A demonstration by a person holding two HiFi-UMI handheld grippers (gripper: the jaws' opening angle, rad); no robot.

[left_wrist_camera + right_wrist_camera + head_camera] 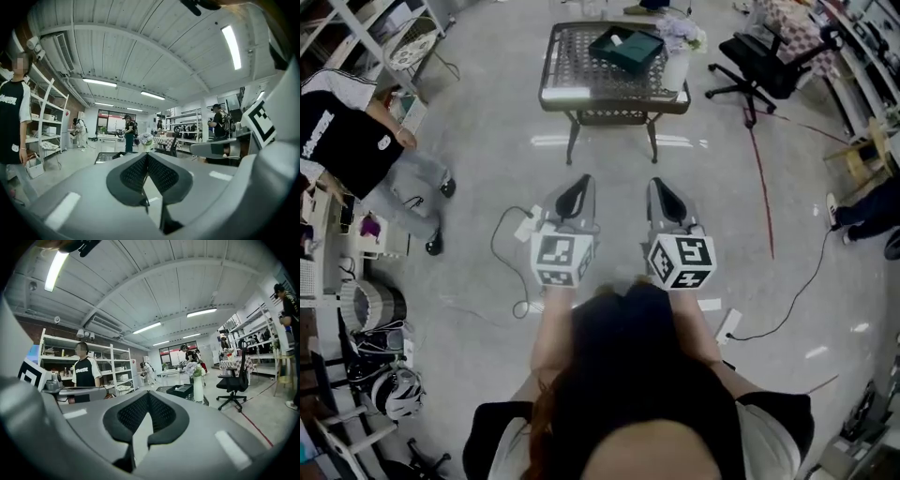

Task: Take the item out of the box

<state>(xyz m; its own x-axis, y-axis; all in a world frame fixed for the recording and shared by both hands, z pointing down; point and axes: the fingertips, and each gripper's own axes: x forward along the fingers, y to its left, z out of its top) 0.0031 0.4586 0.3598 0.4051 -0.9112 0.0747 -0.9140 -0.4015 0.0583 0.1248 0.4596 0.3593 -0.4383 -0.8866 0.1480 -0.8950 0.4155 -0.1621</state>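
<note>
A dark green box (626,47) lies on a black mesh-top table (581,94) at the far side of the floor, beside a white vase of flowers (677,58). In the right gripper view the box (180,390) and the vase (198,387) show beyond the jaws. My left gripper (575,194) and right gripper (668,194) are held side by side, well short of the table and pointing toward it. Both are shut with nothing between the pads, as the left gripper (147,159) and right gripper (149,399) show in their own views. What the box holds is hidden.
A black office chair (764,61) stands right of the table. A person in a black and white shirt (342,131) is at the left near shelving. A cable (508,246) and a power strip (727,324) lie on the floor, and a red line (762,178) runs along it.
</note>
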